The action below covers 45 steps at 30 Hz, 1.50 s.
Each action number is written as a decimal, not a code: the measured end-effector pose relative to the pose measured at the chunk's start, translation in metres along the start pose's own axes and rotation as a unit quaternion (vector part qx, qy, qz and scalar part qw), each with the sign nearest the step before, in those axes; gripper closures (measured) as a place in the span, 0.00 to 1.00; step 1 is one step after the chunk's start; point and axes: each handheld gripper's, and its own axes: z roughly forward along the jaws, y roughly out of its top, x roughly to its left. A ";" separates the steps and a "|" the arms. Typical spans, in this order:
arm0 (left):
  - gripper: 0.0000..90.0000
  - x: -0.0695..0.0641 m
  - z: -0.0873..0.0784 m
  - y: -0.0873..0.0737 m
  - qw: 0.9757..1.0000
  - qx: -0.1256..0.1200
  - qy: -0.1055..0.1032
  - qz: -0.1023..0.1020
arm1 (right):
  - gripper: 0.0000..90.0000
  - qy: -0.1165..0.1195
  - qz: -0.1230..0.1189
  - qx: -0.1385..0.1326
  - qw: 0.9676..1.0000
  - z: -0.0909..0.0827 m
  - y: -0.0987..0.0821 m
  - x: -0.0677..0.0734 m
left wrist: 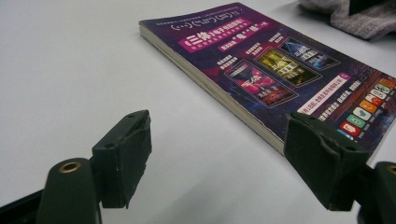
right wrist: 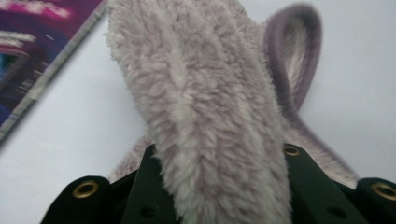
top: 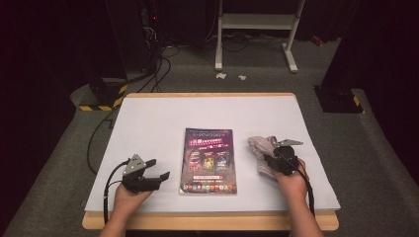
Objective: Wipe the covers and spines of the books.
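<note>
Cloth (right wrist: 210,130) — fuzzy, grey — pinched between right gripper (top: 282,159) jaws; left gripper (top: 148,175) jaws wide, empty, beside book (top: 208,160)

A wooden-edged table (top: 207,220) fills the middle of the high view, its top covered by a white sheet (top: 163,116) that leaves a strip of bare wood along the lower and upper edges. At the centre lies a paperback book (top: 208,161), flat, purple cover up, its spine toward the left of the frame. Just right of it — close, but apart — lies a crumpled grey fleece cloth (top: 260,148), bunched into a heap.
</note>
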 end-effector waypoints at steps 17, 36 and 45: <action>0.27 0.003 -0.001 0.000 1.000 0.001 0.013 -0.006 | 0.78 0.118 -0.125 -0.019 0.985 -0.011 -0.018 0.124; 0.28 0.032 -0.030 -0.001 0.997 -0.035 0.050 -0.040 | 0.77 0.209 -0.215 0.001 0.954 0.029 0.006 0.256; 0.28 0.035 -0.031 -0.002 0.997 -0.028 0.053 -0.040 | 0.77 0.170 -0.181 0.004 0.969 0.014 -0.003 0.205</action>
